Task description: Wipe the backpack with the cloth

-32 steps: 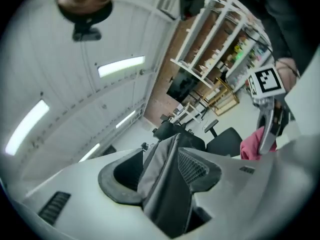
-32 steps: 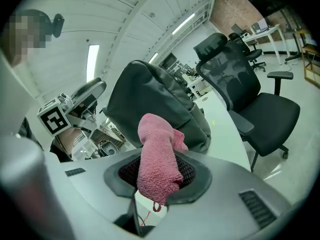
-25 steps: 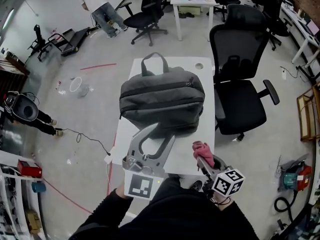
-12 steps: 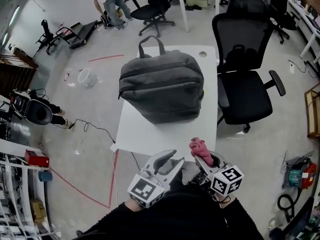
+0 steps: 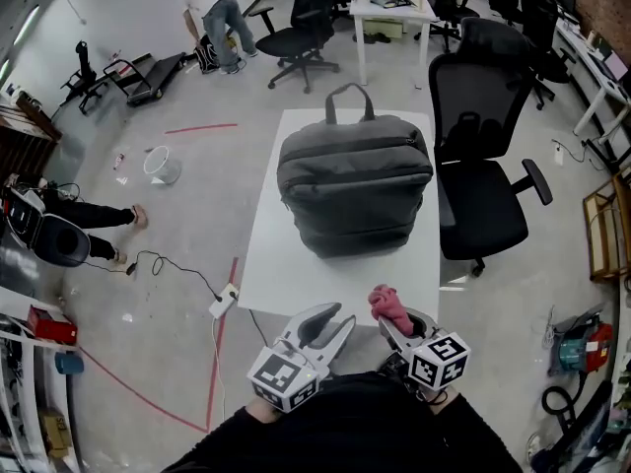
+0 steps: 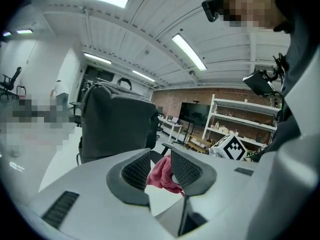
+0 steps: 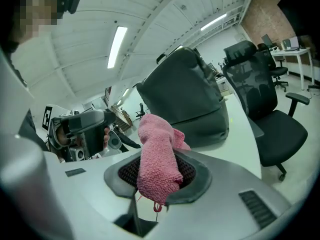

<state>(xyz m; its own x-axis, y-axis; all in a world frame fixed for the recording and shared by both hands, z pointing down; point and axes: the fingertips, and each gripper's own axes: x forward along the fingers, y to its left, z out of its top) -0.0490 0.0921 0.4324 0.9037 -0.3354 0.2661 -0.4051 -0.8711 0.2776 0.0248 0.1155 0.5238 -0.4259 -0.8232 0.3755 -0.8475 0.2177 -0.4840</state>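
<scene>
A dark grey backpack (image 5: 355, 190) lies on the white table (image 5: 296, 264), its handle towards the far end. My right gripper (image 5: 391, 320) sits at the table's near edge, shut on a pink cloth (image 5: 388, 306) that sticks up out of the jaws. In the right gripper view the cloth (image 7: 157, 156) fills the jaws and the backpack (image 7: 185, 101) lies beyond. My left gripper (image 5: 321, 325) is beside it, open, and its jaws have just been closing with nothing between them. In the left gripper view the cloth (image 6: 162, 173) shows through the gap and the backpack (image 6: 115, 126) stands behind.
A black office chair (image 5: 483, 166) stands close to the table's right side. On the floor to the left are a white bucket (image 5: 163, 166), a power strip with cables (image 5: 222, 305) and red tape. A person (image 5: 212, 8) bends over at the far back.
My left gripper has drawn back from over the table near the backpack to the near edge, lower and rolled, with its jaws narrower. The right gripper has shifted a little, cloth still held.
</scene>
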